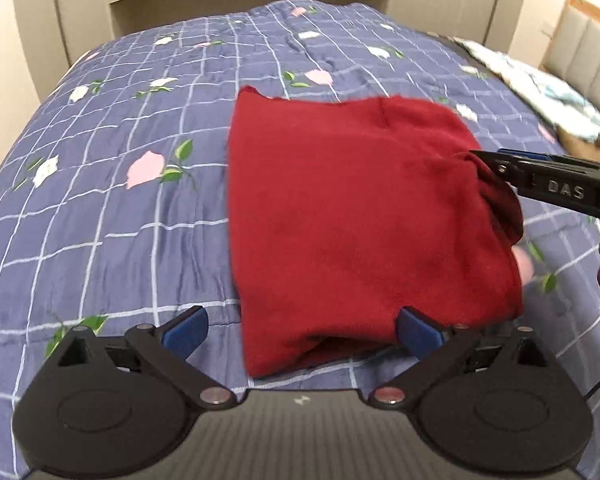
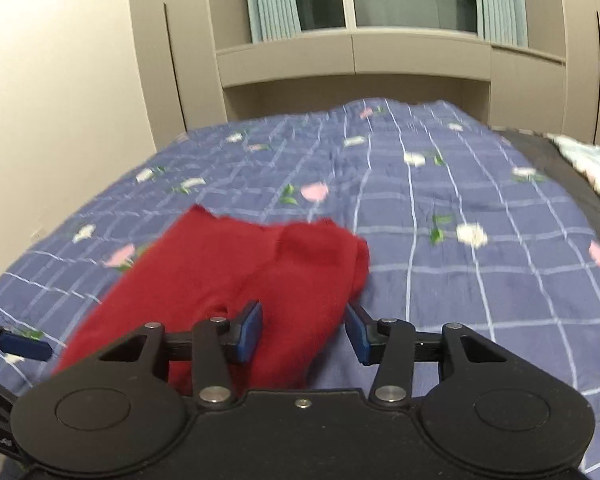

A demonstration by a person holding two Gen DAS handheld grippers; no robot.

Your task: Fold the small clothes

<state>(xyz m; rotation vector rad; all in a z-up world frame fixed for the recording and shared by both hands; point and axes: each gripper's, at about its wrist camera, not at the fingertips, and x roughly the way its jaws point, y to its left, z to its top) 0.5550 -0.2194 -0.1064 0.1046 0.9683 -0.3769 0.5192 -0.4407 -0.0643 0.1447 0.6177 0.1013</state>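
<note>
Red garment (image 1: 352, 220) lies folded on the blue checked bedspread (image 1: 112, 208); left tool (image 1: 302, 330) spread wide at its near edge, right tool (image 2: 304, 330) spread around its right side, gripping nothing.

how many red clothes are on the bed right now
1. A single folded red garment lies on the blue floral bedspread, between the open jaws of the left gripper, with the right gripper at its right edge. Anything tucked inside its folds would be hidden.
</note>
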